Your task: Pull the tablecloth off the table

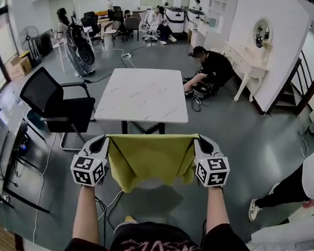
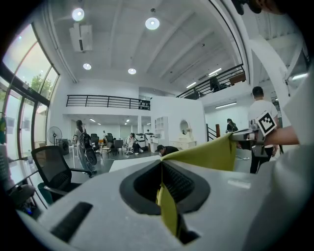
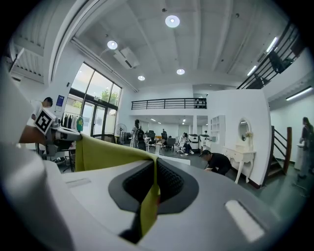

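The yellow-green tablecloth (image 1: 149, 158) hangs stretched between my two grippers, in the air in front of the white marble-topped table (image 1: 140, 94), whose top is bare. My left gripper (image 1: 105, 145) is shut on the cloth's left corner, and my right gripper (image 1: 199, 142) is shut on its right corner. In the left gripper view the cloth (image 2: 208, 155) runs from the shut jaws (image 2: 161, 169) off to the right. In the right gripper view the cloth (image 3: 105, 153) leaves the shut jaws (image 3: 155, 169) and stretches left.
A black office chair (image 1: 60, 106) stands left of the table. A person in black (image 1: 212, 68) crouches on the floor beyond the table's right side. Another person's leg and arm (image 1: 293, 187) show at the right. A desk (image 1: 0, 141) lies at the far left.
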The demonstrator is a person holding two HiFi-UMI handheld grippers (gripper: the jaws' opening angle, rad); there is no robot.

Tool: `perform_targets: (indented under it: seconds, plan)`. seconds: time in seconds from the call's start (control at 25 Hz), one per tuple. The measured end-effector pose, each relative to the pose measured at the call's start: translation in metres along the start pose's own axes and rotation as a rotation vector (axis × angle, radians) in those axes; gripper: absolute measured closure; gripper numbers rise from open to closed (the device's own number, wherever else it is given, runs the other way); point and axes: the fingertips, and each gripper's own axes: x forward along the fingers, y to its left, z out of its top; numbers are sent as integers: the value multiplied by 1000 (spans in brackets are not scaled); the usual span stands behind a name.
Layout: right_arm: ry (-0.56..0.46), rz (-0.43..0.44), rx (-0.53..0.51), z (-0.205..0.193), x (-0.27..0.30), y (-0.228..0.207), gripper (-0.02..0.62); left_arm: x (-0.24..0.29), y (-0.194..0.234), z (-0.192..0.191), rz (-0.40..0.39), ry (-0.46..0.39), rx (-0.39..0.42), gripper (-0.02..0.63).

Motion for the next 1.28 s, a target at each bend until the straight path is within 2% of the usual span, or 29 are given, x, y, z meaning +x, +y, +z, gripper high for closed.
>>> perform_targets:
  seconds: [0.36,0.96,1.28]
  plan:
    - [-24,1,-18,13,-6,-2,580,-8,-3,23,22,-53,13,598]
    - [-50,32,-36,24,7,3,580,-9,7,26,47,-64,3,598]
    - [-60,44,-38,27,5,-6,580,-9,-2,27,43,-81,5,598]
